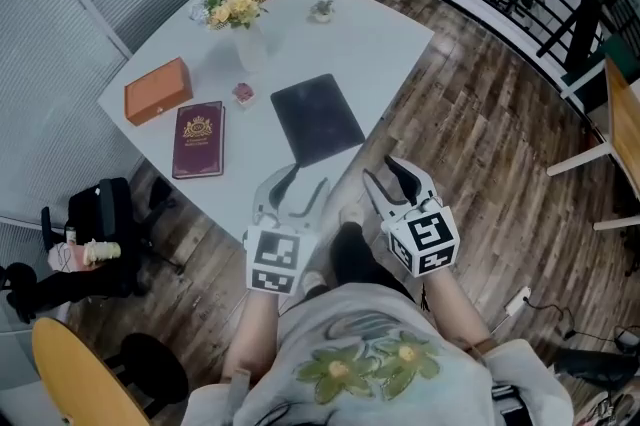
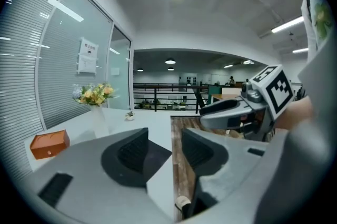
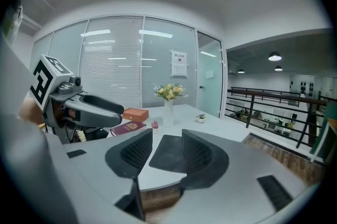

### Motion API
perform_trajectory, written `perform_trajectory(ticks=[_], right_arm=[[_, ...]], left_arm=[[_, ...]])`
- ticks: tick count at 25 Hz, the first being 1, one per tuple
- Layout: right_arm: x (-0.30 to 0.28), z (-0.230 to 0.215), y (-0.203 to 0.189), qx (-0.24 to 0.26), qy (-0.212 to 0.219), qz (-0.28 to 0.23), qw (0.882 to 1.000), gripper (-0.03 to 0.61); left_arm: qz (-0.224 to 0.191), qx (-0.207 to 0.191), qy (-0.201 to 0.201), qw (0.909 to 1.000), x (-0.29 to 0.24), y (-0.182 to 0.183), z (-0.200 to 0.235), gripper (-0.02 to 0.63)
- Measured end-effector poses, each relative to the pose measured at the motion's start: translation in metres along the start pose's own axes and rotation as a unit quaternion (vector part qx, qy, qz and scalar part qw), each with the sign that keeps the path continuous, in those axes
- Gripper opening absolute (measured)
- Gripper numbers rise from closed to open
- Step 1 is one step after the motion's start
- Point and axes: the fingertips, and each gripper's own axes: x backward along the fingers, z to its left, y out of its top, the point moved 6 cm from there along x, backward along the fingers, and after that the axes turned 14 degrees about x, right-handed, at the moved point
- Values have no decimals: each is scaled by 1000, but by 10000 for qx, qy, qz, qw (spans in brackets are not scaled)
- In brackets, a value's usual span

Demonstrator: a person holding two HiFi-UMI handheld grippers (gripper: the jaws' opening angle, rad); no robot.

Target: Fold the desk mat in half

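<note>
We hold both claws short of the bench (image 1: 380,44), out over the wooden floor. The left claw (image 1: 305,182) is spread with nothing between its pads, and so is the right claw (image 1: 383,172). The desk mat (image 1: 317,119) lies flat and unfolded on the near right part of the bench, close to its edge and turned at a slant to us. Through each claw's gap we see only the mat ahead, not yet reached.

We judge that the first risk is the thin edge. The mat sits flush on the top, so a pad that comes in too high would skid over it, and one that comes in low would shove the whole mat away instead of lifting it. Such a shove would push it toward the small pink object (image 1: 242,93) and the burgundy book (image 1: 199,139), both just left of it.

The second risk is the slant: our 2 claws would meet the near edge at different times, so one corner could lift alone and the fold would come out crooked.

Third, a wide swing while carrying the edge over could reach the vase of flowers (image 1: 240,9) farther back and tip it.
</note>
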Motion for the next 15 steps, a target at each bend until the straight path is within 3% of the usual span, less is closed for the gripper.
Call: perform_trajectory(ticks=[9, 15], right_arm=[[-40, -30, -13, 258, 287, 238, 9990, 166], [-71, -41, -33, 510, 716, 611, 9943, 166]], left_arm=[[391, 22, 210, 9990, -33, -6, 29, 183], [729, 33, 287, 9969, -56, -17, 45, 183]])
